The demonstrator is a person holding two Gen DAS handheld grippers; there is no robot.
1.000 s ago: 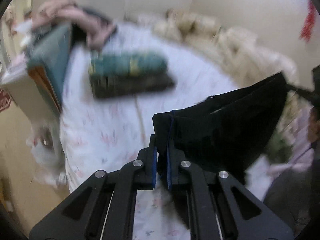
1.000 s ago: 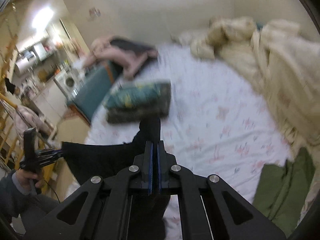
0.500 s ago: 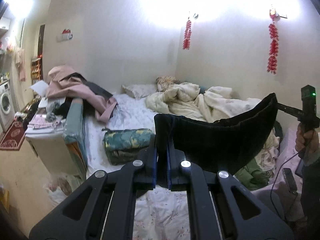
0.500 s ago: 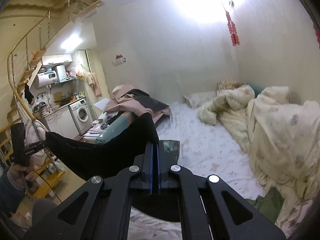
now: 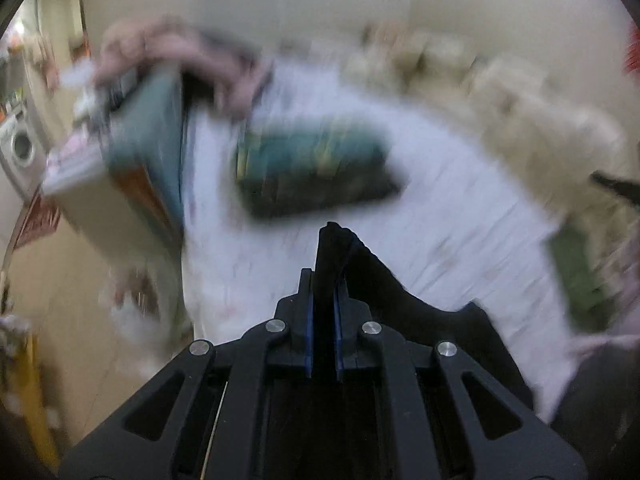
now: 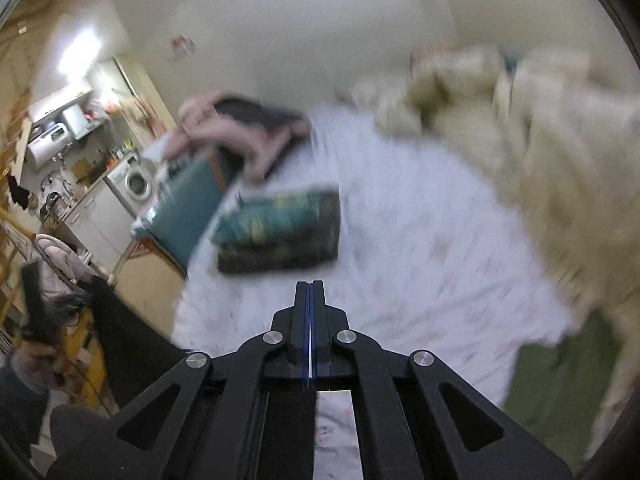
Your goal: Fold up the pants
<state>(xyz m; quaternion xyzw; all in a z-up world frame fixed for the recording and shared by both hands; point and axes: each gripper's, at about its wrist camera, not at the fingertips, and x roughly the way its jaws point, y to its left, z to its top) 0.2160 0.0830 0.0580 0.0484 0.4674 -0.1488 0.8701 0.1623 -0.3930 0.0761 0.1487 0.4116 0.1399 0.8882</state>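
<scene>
Shake-out step, judged: left tongs (image 5: 321,308) clenched on black pants (image 5: 360,276), which trail toward 3 o'clock over the bed (image 5: 460,216); right tongs (image 6: 310,320) clamped together, nothing visibly between; next, spread the pants flat.

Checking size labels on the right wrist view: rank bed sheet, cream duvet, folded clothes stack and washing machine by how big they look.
1. bed sheet
2. cream duvet, though its nearness leaves that order unsure
3. folded clothes stack
4. washing machine, far off, so looks small
</scene>
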